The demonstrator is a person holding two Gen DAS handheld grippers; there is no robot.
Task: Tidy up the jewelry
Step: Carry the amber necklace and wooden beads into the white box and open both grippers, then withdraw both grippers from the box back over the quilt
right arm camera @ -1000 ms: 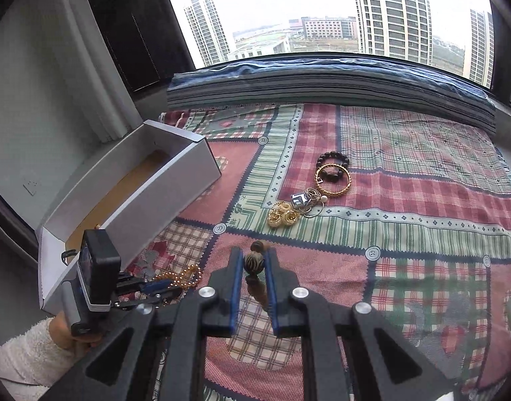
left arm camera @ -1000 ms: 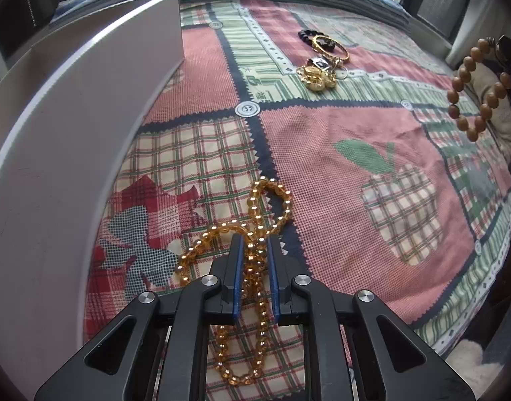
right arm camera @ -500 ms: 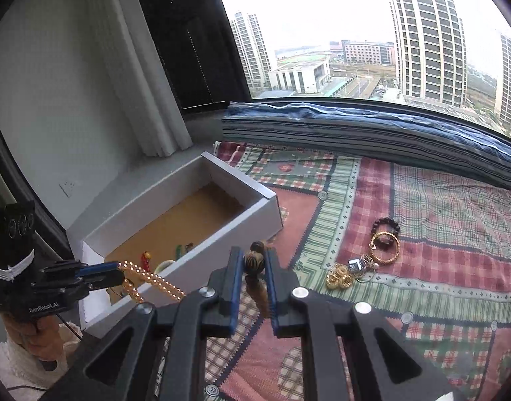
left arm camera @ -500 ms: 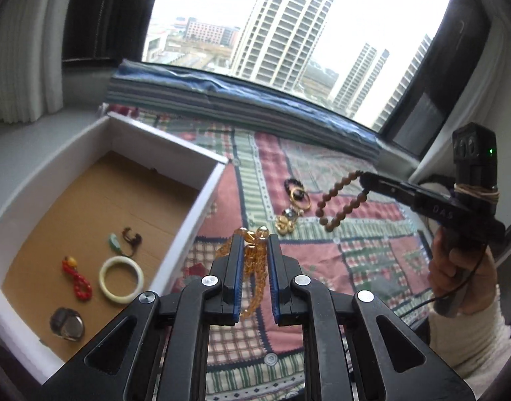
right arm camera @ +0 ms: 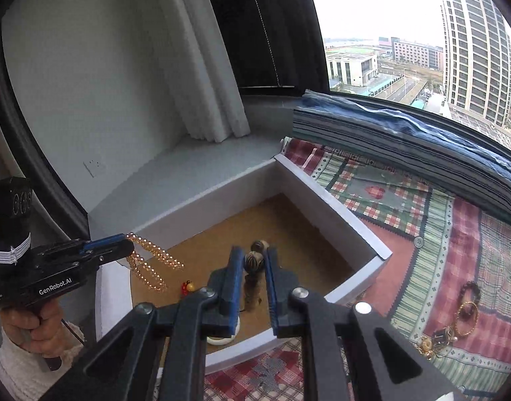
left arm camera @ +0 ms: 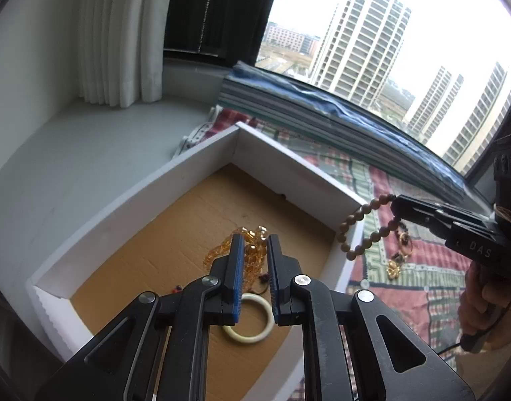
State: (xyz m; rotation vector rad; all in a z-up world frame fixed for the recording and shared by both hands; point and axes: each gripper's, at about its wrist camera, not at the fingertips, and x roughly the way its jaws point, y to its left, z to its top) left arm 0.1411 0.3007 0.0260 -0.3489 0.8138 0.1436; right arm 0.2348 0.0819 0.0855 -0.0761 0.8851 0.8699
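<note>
The left gripper [right arm camera: 130, 245], lettered "GenRobot.AI", is pinching an amber bead strand [right arm camera: 150, 264] in its fingers above the white box [right arm camera: 335, 215]; the right gripper [left arm camera: 394, 205], marked "DAS", is clamping a wooden bead bracelet [left arm camera: 362, 230] over the box's rim.

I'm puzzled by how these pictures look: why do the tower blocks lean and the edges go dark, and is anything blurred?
Left wrist view: fisheye bending tilts the tower blocks, corners go black, the sky is washed out, the amber bead necklace between the fingers is soft. Right wrist view: the same curving bends the white box wall; the brown bead bracelet up close is slightly blurred.
</note>
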